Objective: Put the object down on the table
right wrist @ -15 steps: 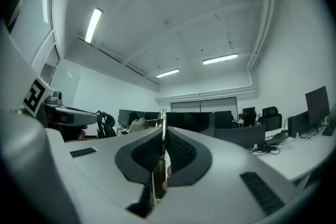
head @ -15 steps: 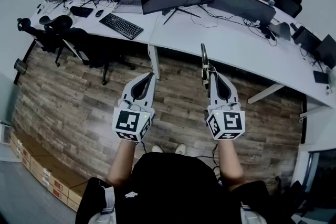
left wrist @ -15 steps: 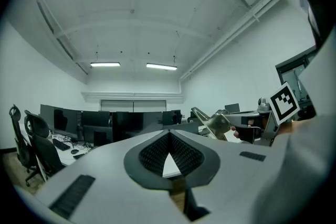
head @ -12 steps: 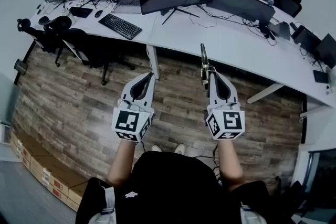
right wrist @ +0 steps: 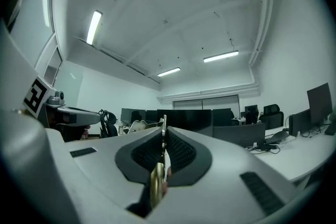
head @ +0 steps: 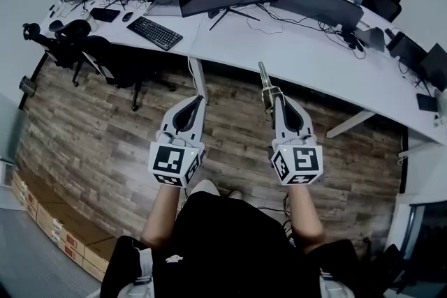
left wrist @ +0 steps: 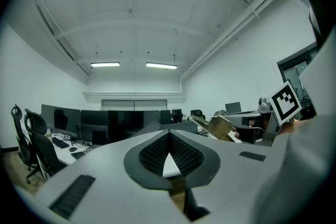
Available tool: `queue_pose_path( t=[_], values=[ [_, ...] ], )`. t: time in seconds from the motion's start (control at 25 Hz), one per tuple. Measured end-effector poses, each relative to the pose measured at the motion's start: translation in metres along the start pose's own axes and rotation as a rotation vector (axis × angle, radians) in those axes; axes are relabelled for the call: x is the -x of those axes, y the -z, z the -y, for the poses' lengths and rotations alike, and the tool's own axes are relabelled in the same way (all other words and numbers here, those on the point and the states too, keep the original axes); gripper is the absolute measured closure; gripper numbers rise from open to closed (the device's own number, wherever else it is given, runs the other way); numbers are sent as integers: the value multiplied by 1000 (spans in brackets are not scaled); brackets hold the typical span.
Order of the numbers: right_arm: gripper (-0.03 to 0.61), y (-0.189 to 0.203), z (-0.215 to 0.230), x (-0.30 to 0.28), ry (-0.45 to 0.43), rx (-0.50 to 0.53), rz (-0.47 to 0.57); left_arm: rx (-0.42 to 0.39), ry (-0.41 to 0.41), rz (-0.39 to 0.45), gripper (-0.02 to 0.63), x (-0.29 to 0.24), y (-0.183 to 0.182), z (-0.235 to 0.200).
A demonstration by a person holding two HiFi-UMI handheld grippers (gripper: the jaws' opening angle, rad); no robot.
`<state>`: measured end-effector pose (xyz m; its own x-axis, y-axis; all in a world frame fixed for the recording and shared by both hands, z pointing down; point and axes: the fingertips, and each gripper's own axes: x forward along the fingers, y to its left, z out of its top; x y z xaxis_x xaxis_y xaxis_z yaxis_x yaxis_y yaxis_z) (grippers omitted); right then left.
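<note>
The person has edged forward in the last half second. The near edge of the long white table (head: 307, 59) now sits closer to the right tongs (head: 274, 95) than it did. The tip of the thin, flat brass-coloured metal strip (head: 264, 79) now reaches that edge, where before it fell short over the wood-plank floor (head: 91, 129). I judge the carry is closing in, but the set-down has not begun. The strip (right wrist: 157, 186) hangs in the air short of the tabletop, and the right tongs are closed tight on it, its thin edge facing their camera. Its long axis runs straight out ahead of the jaws toward the table, with the tip leaning a little left. The left tongs (head: 198, 100) are closed on nothing.
</note>
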<state>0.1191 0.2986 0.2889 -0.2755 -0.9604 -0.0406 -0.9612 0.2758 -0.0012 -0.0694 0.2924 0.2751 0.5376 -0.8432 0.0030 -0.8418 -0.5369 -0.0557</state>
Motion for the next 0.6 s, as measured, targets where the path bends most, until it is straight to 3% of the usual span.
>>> queue_pose_path(
  t=[0.6],
  values=[
    [554,8,22,-44,-5,-16,-3,-12,11,-1,601,-50,7,-16]
  ],
)
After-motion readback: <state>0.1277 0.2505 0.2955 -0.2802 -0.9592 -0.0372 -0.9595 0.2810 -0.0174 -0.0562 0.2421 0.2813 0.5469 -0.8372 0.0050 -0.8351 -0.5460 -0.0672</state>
